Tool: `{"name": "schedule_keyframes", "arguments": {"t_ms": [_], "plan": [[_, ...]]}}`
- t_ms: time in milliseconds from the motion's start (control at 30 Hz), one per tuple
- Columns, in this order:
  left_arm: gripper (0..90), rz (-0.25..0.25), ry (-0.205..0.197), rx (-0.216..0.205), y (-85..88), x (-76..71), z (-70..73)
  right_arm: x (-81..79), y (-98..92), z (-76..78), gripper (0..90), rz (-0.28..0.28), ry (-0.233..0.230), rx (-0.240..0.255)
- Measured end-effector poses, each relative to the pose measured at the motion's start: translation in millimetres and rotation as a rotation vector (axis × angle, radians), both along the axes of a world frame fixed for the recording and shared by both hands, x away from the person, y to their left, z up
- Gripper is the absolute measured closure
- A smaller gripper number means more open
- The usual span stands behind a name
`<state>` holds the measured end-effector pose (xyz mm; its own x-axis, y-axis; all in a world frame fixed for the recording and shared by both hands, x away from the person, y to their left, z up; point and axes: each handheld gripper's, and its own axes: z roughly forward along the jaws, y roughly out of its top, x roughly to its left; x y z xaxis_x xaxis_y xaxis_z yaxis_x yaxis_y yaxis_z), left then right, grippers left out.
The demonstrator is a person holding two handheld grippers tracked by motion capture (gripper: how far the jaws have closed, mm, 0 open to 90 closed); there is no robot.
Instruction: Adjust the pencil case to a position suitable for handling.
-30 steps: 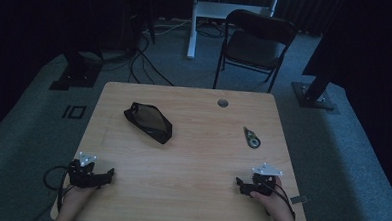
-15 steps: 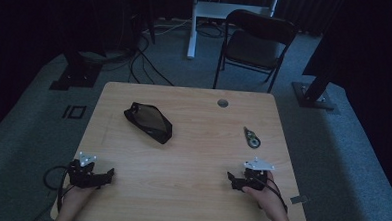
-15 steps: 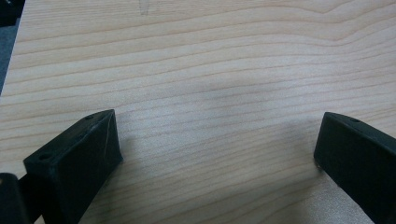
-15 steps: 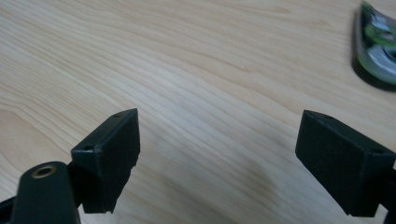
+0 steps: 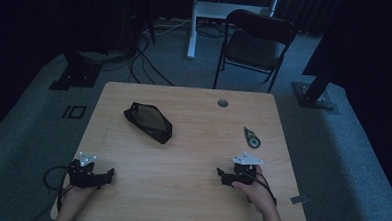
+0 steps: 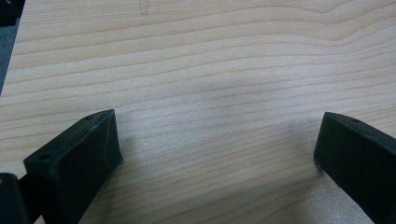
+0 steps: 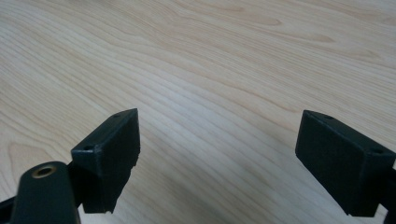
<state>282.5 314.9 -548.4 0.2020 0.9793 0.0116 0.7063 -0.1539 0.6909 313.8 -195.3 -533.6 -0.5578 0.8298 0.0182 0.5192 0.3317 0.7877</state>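
Observation:
My left gripper [image 5: 108,174] rests low over the wooden table [image 5: 193,135] near its front left corner, jaws wide apart; in the left gripper view [image 6: 217,154] nothing but bare wood lies between them. My right gripper [image 5: 222,174] sits near the front right, pointing left, and in the right gripper view [image 7: 217,154] it is open over bare wood as well. A black pouch [image 5: 147,122] lies at the table's left centre. A small dark tape dispenser [image 5: 251,137] lies on the right side, beyond the right gripper.
A round grommet hole [image 5: 223,102] sits near the table's far edge. Behind the table stand a black folding chair [image 5: 254,45] and a white desk leg [image 5: 192,25]. Cables [image 5: 136,63] trail on the grey carpet at the back left.
The right gripper has shifted to the left along the front of the table. The left gripper has stayed in place.

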Motion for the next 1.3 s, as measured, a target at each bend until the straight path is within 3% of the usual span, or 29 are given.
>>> {"name": "schedule_keyframes", "arguments": {"t_ms": [767,1300], "plan": [[0.6,0.000,0.000,0.000,0.0,0.0,0.0,27.3,45.8,6.9,14.2,0.086,-0.025,0.027],[0.6,0.000,0.001,0.001,0.0,-0.1,0.0,51.4,94.0,15.8,14.2,0.173,-0.037,0.042]]}}
